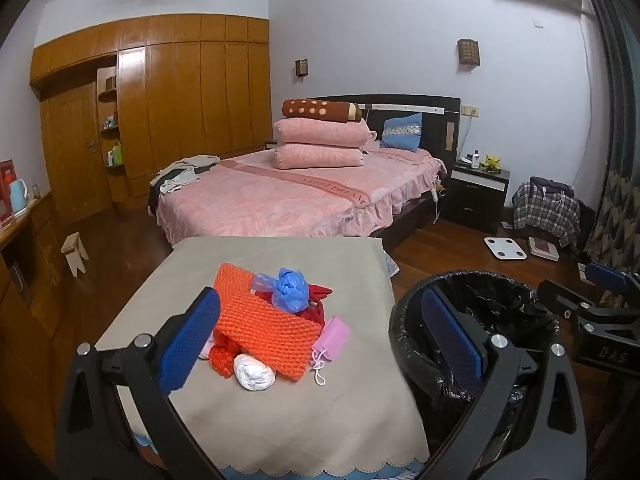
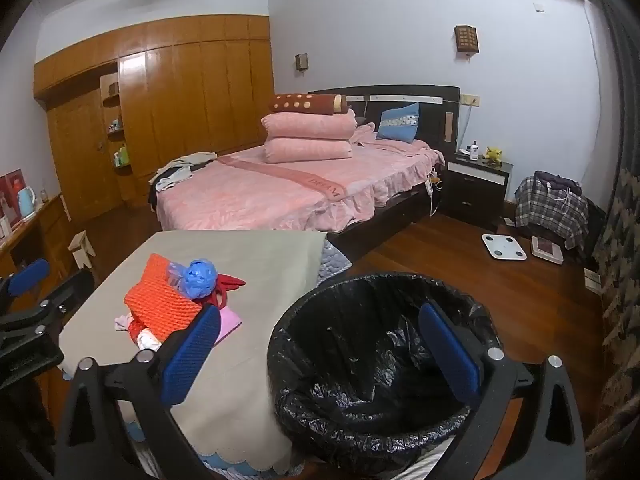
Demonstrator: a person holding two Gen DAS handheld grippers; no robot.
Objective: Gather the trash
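A pile of trash lies on the beige-clothed table (image 1: 280, 420): an orange mesh sheet (image 1: 260, 320), a blue plastic bag wad (image 1: 290, 286), a red bag (image 1: 316, 312), a pink mask (image 1: 332, 338) and a white crumpled ball (image 1: 254, 372). My left gripper (image 1: 319, 300) hovers just short of the pile, open and holding nothing. A black-lined bin (image 2: 360, 360) stands to the right of the table. My right gripper (image 2: 320, 311) hangs over the bin's near side, open and holding nothing. The same pile (image 2: 168, 304) shows to its left.
A pink bed (image 1: 288, 196) stands beyond the table. A small wooden stool (image 1: 74, 252) sits on the floor at left, beside a low cabinet with a kettle (image 1: 18, 196). Two scales (image 1: 506, 248) and a heap of clothes (image 1: 546, 208) lie at right near a nightstand (image 1: 478, 194).
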